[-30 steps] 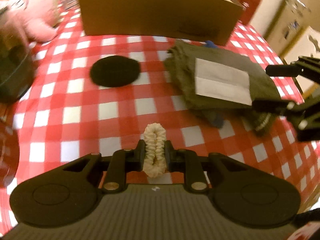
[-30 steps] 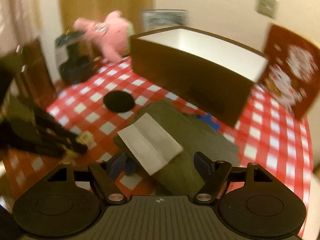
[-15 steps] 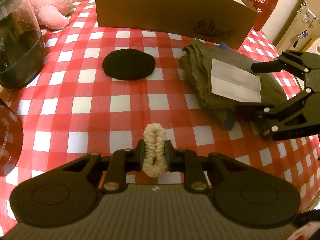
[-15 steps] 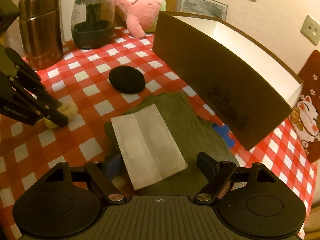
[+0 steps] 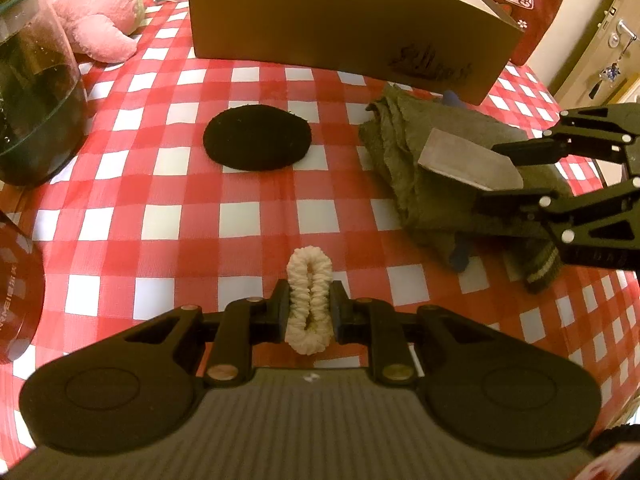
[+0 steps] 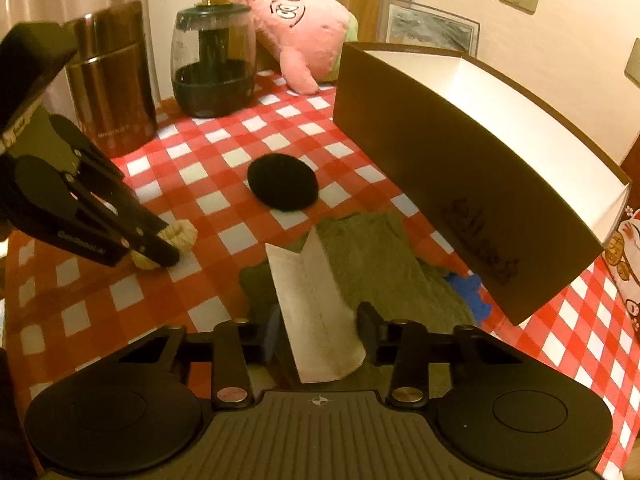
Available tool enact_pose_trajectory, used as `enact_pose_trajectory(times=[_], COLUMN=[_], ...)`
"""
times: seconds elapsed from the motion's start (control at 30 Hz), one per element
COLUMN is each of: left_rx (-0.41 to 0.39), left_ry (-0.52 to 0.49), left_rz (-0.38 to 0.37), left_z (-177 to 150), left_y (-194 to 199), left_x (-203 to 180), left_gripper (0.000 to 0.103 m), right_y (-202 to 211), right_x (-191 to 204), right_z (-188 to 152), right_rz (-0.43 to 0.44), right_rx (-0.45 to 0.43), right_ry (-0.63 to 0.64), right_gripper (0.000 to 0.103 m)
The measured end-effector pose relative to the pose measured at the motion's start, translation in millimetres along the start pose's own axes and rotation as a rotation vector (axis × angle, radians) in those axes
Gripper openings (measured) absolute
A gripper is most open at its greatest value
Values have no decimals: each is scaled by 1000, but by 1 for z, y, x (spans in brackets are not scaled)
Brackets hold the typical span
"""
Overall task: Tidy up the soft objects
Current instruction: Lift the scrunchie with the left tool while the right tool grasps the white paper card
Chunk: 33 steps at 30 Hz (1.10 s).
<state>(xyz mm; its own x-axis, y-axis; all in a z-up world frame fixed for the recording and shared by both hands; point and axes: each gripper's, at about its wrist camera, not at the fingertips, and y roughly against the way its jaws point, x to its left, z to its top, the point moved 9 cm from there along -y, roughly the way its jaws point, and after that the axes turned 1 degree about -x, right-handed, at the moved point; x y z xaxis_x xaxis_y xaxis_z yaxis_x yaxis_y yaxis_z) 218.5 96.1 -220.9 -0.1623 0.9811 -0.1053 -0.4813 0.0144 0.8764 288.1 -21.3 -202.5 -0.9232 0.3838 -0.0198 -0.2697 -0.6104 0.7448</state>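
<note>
The cream scrunchie sits squeezed narrow between the left gripper jaws, low over the red-checked tabletop. From the right wrist view it shows only as a pale puff at the tip of that gripper.

The right gripper jaws have just been closing on the white folded sheet, which now bends into a trough between them, both pads against its edges. That sheet lies on the olive cloth pile; the left wrist view shows it pinched from the side, with a striped cuff at the pile's near edge.

A black round pad lies flat beyond the scrunchie, apart from the cloth. Behind stands the brown box; only the right wrist view shows its white inside. That view also shows a blue scrap beside the box, the whole pink plush, a glass jar and a metal canister.
</note>
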Motion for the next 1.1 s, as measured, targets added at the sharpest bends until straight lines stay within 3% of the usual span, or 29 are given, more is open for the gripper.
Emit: enact_pose_trajectory(times=[0.23, 0.37, 0.5, 0.8, 1.1], left_rx=[-4, -8, -18, -34, -88], left_ry=[1, 2, 1, -12, -29], left_rz=[0, 1, 1, -2, -2], left_z=[1, 1, 3, 11, 45], left_y=[1, 2, 5, 11, 30], left_x=[0, 0, 0, -2, -3], left_gripper=[19, 19, 19, 18, 18], right_y=[4, 1, 0, 8, 26], right_x=[-4, 2, 6, 5, -9], right_z=[5, 3, 3, 5, 18], right_rz=[5, 18, 29, 32, 1], right_rx=[6, 32, 36, 24, -20], right_ry=[-1, 46, 48, -37, -170], right_gripper=[29, 11, 3, 3, 3])
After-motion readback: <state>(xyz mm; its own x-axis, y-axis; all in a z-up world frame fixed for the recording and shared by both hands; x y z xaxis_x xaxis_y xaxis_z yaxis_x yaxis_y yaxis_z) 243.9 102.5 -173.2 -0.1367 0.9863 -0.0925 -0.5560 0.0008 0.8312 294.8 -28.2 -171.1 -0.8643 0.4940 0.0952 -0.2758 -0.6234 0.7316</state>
